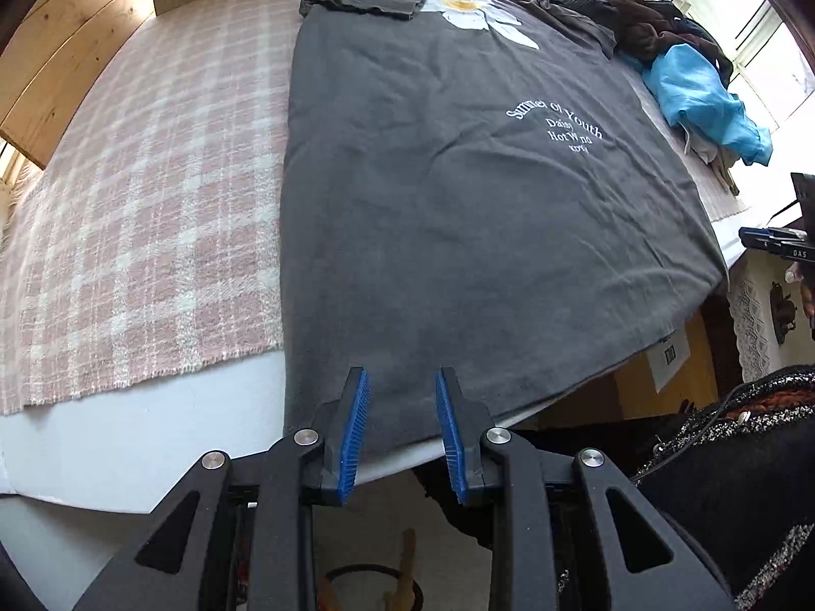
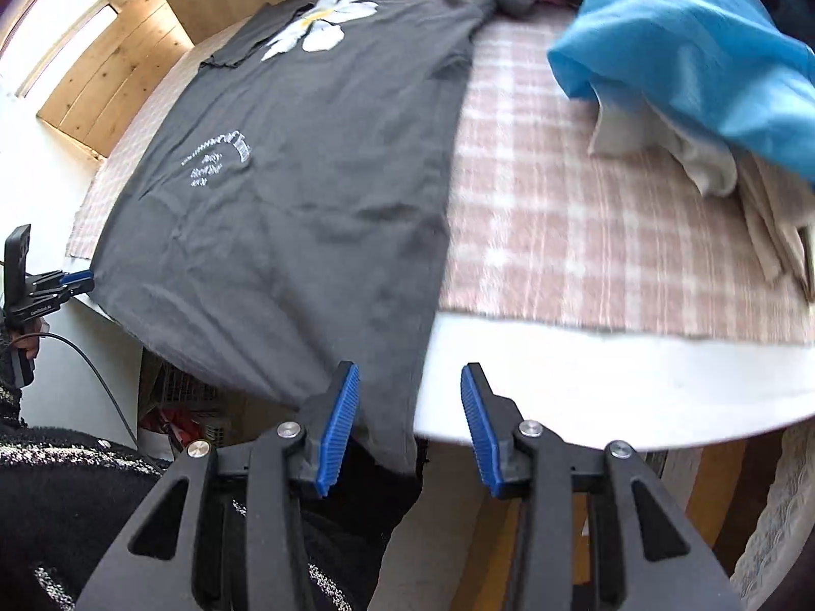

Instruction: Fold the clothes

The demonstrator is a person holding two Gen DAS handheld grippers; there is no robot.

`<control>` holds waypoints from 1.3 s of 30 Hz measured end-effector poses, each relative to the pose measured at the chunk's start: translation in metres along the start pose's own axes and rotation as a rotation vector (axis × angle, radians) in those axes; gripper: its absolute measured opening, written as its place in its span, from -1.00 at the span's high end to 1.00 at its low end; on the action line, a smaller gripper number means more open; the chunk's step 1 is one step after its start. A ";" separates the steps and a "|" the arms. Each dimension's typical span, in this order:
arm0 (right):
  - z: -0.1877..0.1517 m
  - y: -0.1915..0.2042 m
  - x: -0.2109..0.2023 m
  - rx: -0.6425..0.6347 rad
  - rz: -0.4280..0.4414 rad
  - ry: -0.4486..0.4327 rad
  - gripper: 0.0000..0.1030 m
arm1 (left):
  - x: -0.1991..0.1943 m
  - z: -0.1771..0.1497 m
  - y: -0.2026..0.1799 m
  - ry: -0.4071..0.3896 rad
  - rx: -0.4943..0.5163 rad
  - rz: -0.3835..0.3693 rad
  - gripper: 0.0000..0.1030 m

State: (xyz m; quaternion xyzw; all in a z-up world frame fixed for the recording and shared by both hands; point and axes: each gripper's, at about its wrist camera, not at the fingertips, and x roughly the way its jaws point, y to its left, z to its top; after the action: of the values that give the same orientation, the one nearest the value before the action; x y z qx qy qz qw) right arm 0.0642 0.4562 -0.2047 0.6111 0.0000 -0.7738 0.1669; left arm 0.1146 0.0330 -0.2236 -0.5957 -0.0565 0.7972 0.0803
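Note:
A dark grey T-shirt [image 1: 458, 203] with a white daisy print and white lettering lies flat on the table, its hem hanging over the near edge. One sleeve is folded in over the far left. My left gripper [image 1: 402, 427] stands open at the hem's left part, fingers over the cloth but nothing clamped. My right gripper [image 2: 410, 427] is open at the hem's right corner, the same T-shirt [image 2: 305, 178] stretching away from it. The left gripper [image 2: 76, 280] also shows at the left edge of the right wrist view.
A pink and white checked blanket [image 1: 142, 234] covers the white table [image 2: 586, 387]. A pile of clothes with a bright blue garment [image 2: 687, 40] lies to the right of the shirt. Wooden panels [image 1: 56, 51] stand behind. A person's dark speckled sleeve [image 2: 56, 499] is near.

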 end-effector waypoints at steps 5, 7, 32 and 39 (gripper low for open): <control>-0.020 0.002 0.022 0.040 -0.002 0.022 0.20 | 0.004 -0.003 0.010 0.030 0.010 0.003 0.47; -0.023 0.006 0.027 0.038 -0.014 0.026 0.20 | 0.003 -0.004 0.010 0.026 0.035 0.003 0.47; 0.038 0.087 -0.028 -0.178 -0.109 0.044 0.62 | -0.055 -0.048 0.063 -0.098 -0.037 -0.014 0.54; 0.151 0.220 -0.013 -0.500 0.050 -0.022 0.49 | -0.030 -0.029 0.065 -0.108 -0.088 -0.015 0.48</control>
State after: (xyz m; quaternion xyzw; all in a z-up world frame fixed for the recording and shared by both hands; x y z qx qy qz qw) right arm -0.0196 0.2208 -0.1096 0.5420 0.1743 -0.7521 0.3320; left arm 0.1472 -0.0365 -0.2157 -0.5544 -0.1001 0.8242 0.0567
